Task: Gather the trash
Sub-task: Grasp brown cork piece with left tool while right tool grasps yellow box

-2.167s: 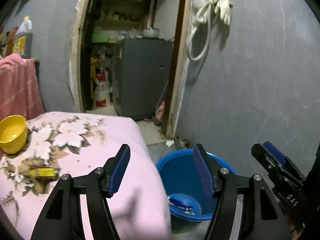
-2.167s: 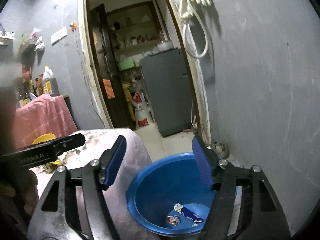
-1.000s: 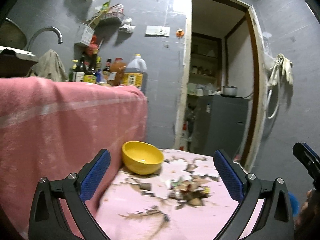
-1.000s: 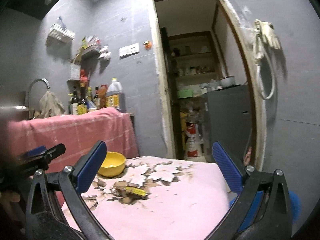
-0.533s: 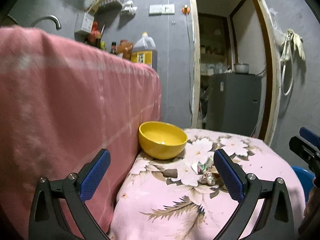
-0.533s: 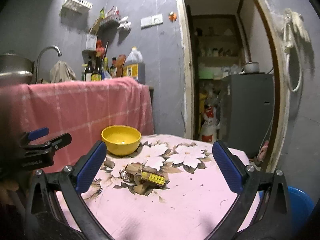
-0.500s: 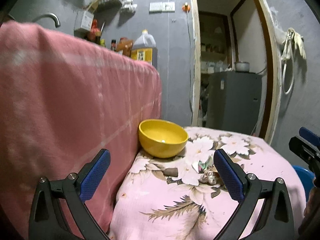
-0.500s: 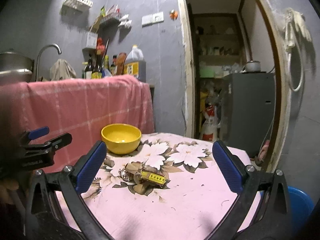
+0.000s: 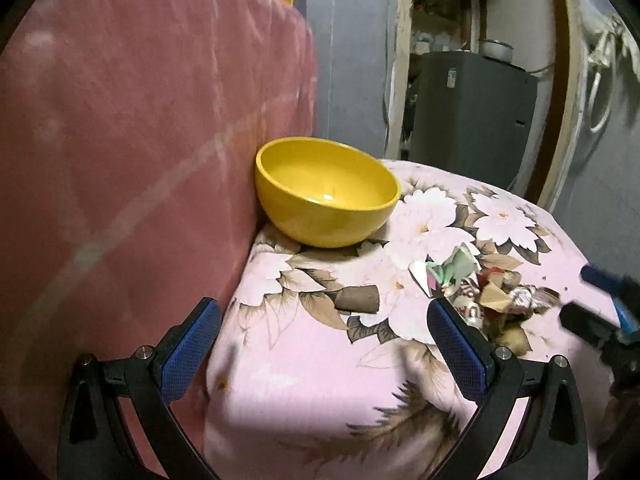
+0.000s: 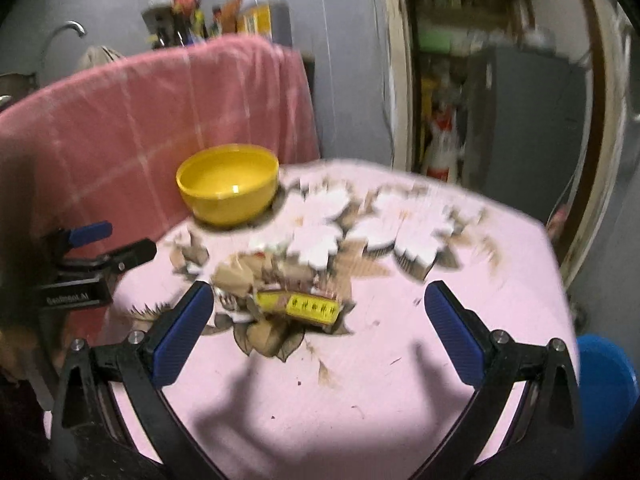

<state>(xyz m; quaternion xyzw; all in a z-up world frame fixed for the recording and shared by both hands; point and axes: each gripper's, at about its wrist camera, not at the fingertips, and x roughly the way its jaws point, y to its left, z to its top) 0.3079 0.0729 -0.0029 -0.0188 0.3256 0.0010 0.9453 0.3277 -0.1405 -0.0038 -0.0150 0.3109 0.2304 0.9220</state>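
Trash: one cluster of crumpled wrappers (image 9: 476, 288) lying on the floral pink cloth (image 9: 320, 360), including one yellow wrapper (image 10: 298, 304); exact piece count cannot be told. One yellow bowl (image 9: 326, 196) stands touching the pink plaid cloth (image 9: 140, 140) behind it. One blue bin (image 10: 604, 384) sits beside the table, low at the right. Left gripper (image 9: 324, 344) and right gripper (image 10: 316, 328) both gape wide, empty, above the cloth. Grey walls; open doorway; grey cabinet (image 9: 468, 116) beyond.
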